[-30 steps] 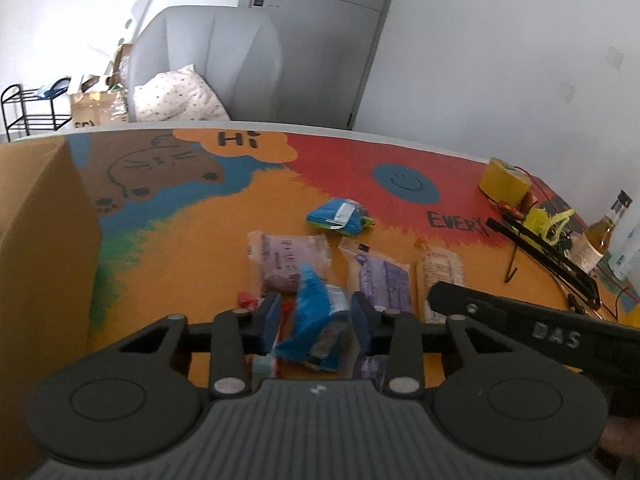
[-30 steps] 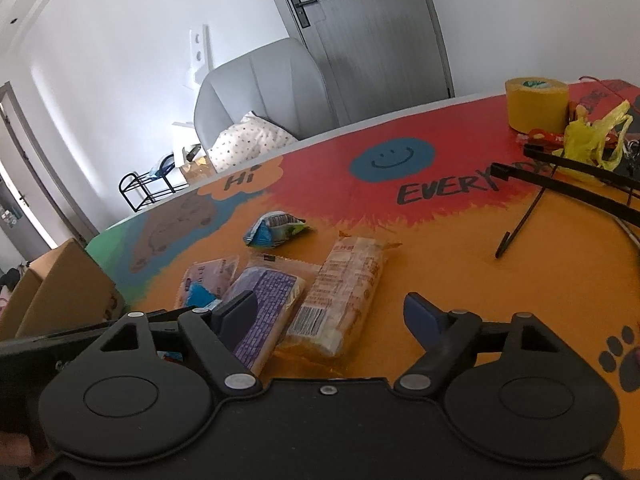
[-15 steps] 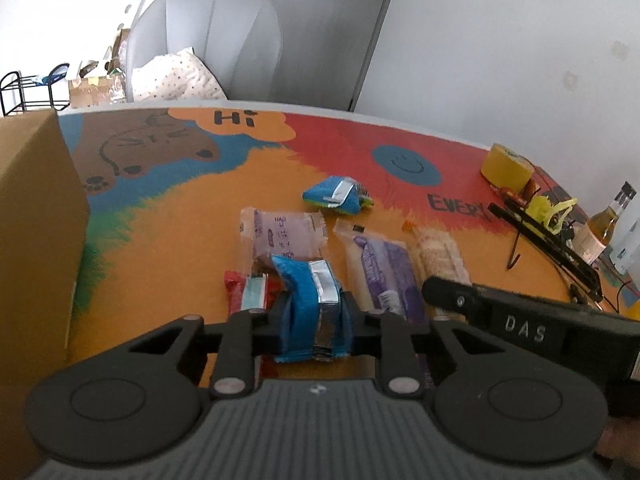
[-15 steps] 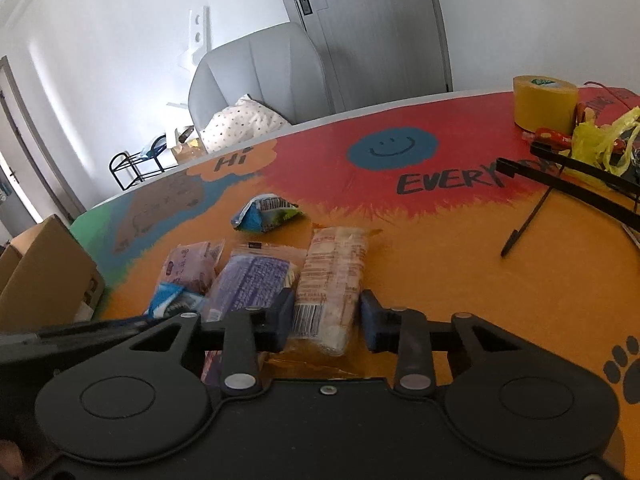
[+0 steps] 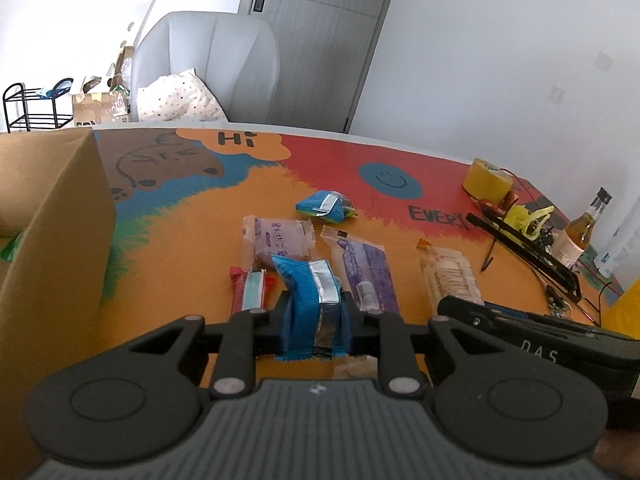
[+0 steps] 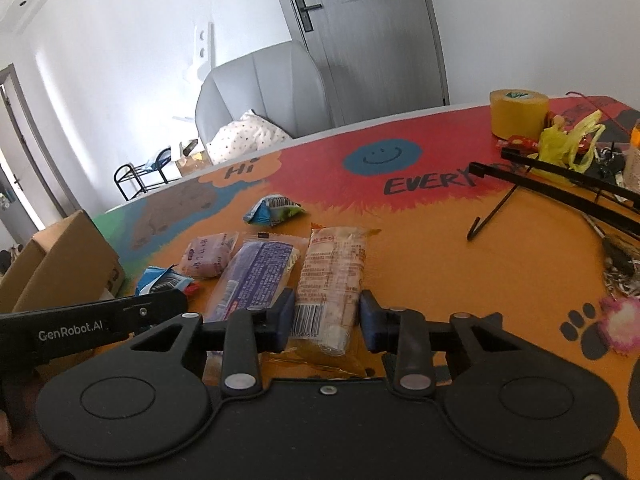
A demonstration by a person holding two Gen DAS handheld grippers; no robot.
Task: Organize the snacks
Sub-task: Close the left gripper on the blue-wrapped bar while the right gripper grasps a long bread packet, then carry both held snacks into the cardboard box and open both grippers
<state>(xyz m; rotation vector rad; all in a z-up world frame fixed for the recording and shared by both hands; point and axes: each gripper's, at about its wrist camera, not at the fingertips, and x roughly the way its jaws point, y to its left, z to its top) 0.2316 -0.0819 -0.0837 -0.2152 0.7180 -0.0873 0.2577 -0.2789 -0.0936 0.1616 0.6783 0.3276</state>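
My left gripper (image 5: 314, 320) is shut on a blue foil snack packet (image 5: 310, 300), held just above the orange table mat. My right gripper (image 6: 324, 320) is shut on the near end of a long beige cracker pack (image 6: 332, 268), a pad on each side. On the mat lie a purple long packet (image 5: 366, 268), a pink-purple packet (image 5: 276, 238), a small red and teal packet (image 5: 252, 292) and a second blue packet (image 5: 326, 206). An open cardboard box (image 5: 52, 220) stands at the left; in the right wrist view the box (image 6: 60, 264) is beyond the left gripper's body (image 6: 100, 320).
A yellow tape roll (image 6: 518, 114), a yellow plastic bag (image 6: 568, 140), black rods on a stand (image 6: 560, 188) and a bottle (image 5: 580, 232) crowd the table's right side. A pink fluffy thing (image 6: 620, 320) lies near the front right. A grey chair (image 5: 208, 68) stands behind the table.
Both grippers went from open to shut: the left closed on the blue foil packet, the right on the beige cracker pack. Both have since drawn back a little with their packets.
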